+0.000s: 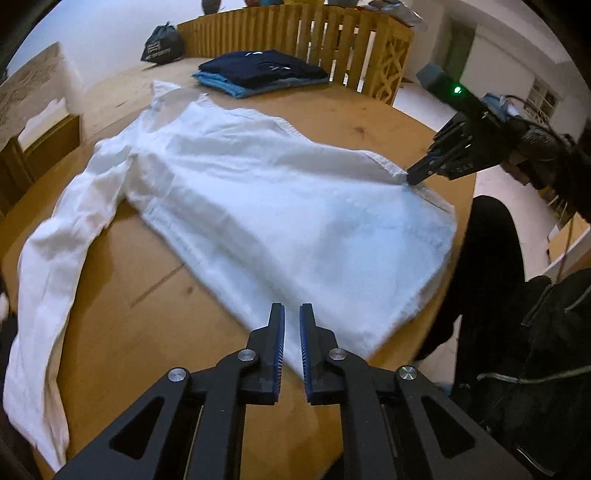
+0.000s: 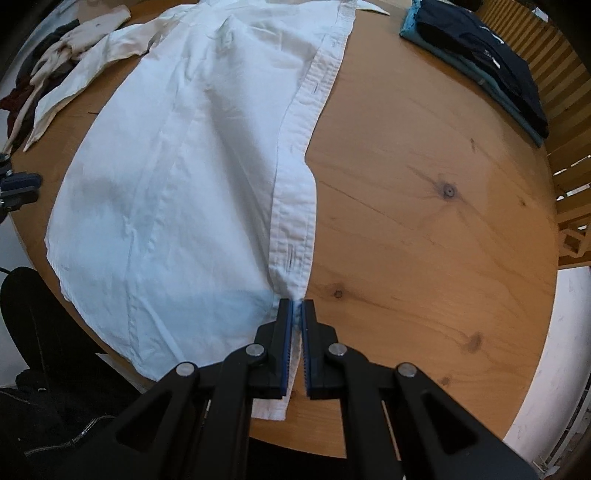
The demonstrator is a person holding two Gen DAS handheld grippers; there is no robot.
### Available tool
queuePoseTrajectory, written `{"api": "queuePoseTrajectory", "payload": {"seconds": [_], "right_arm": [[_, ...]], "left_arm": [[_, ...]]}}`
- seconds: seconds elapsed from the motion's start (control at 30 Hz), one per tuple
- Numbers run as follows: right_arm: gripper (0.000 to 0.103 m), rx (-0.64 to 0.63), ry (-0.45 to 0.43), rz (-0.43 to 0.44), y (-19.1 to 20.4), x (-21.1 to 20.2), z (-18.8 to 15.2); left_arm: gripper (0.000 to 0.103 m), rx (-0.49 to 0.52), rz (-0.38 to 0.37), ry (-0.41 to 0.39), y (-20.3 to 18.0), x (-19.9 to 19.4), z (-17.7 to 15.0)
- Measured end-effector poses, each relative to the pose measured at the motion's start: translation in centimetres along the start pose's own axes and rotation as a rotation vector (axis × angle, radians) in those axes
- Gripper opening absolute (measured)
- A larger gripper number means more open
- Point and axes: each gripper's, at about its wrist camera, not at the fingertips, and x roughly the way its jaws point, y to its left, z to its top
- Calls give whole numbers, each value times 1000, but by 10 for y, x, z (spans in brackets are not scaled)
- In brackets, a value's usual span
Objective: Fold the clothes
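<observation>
A white button-up shirt lies spread flat on a round wooden table, with one long sleeve trailing toward the left rim. My left gripper hovers over the shirt's near hem corner. Its blue pads stand a narrow gap apart, open, with nothing pinched between them. At the right of the table my right gripper points down and is shut on the shirt's button placket. In the right wrist view the shirt runs away from my right gripper, whose pads clamp the placket's lower end.
A stack of folded navy and blue clothes sits at the table's far side, also in the right wrist view as the folded stack. A wooden slatted railing stands behind it. Loose garments hang off one rim. A person's dark trouser leg is beside the table.
</observation>
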Motion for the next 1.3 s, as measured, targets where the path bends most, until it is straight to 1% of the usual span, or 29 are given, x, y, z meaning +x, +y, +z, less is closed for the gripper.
{"api": "queuePoseTrajectory", "payload": {"seconds": [0.07,0.13,0.2,0.23,0.27,0.3,0.33,0.5,0.57,0.7,0.77,0.8,1.07,1.13,1.17,1.2,1.3], "right_arm": [[5,-8,-3,-5,5,-1,2],[5,-15,0,-13,7,0,2],[5,-5,5,-22,4,1,2],[5,2,7,-23,2,2,2],[5,8,8,-24,0,2,2],[5,15,9,-25,-2,3,2],[5,16,10,-25,-2,3,3],[5,-2,16,-20,7,7,8],[5,-7,14,-17,10,7,8],[5,-14,6,-9,15,7,9],[5,-18,3,-7,16,7,9],[5,-22,2,-6,14,8,10],[5,-50,-22,14,10,9,11],[5,-51,-29,21,11,8,10],[6,-47,-32,27,10,8,10],[6,-43,-35,34,10,8,10],[6,-30,-40,52,8,7,9]], "left_arm": [[9,20,-13,8,0,15,7],[9,21,-74,31,0,29,10],[10,21,-119,77,-3,40,8],[13,17,-140,92,-4,43,5],[19,5,-164,90,-5,39,1],[21,-6,-189,87,-5,36,-3],[20,-21,-202,82,-4,32,-6],[20,-136,-184,39,16,7,-15],[20,-203,-196,40,23,8,-13],[21,-202,-177,96,17,25,-8],[21,-202,-188,115,12,31,-9],[23,-204,-194,114,10,31,-8],[24,-315,-206,133,13,30,-12],[19,-345,-212,124,14,30,-14],[4,-354,-214,119,14,31,-15],[1,-356,-219,117,13,32,-16],[1,-341,-211,89,6,34,-14]]}}
